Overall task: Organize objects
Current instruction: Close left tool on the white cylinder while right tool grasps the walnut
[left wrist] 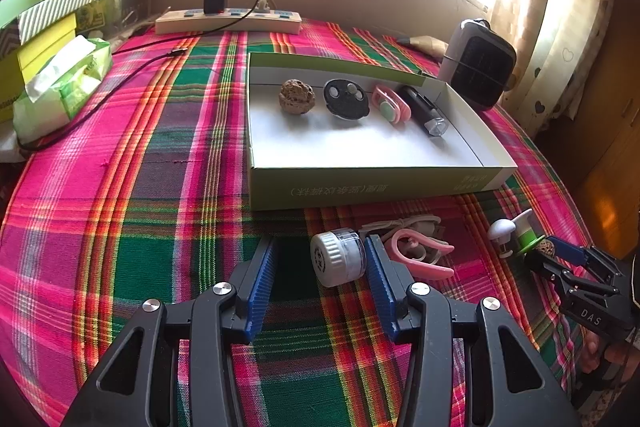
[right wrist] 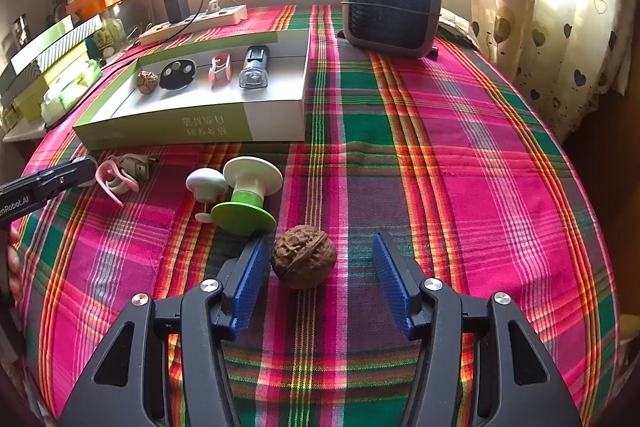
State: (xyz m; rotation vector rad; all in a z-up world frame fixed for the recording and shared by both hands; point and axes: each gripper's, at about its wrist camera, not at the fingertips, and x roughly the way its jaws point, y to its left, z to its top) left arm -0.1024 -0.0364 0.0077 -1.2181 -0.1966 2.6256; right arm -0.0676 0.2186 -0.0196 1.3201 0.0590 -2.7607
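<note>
Walnut (right wrist: 303, 256), lower centre: hard, light, round, apt to roll; grip across its middle. Right tool (right wrist: 316, 269) apart, unclamped.

Plaid tablecloth (right wrist: 440, 155) blazing in pink, green and orange stripes — a brown, wrinkled walnut (right wrist: 304, 257) between blue ribbed pads (right wrist: 250, 279) on black arms. Lime-green and white spool (right wrist: 246, 195), pink ear hook (left wrist: 416, 257), green-sided box (left wrist: 360, 187) with a white floor — cream curtain (right wrist: 560, 27) dotted with dark hearts.
</note>
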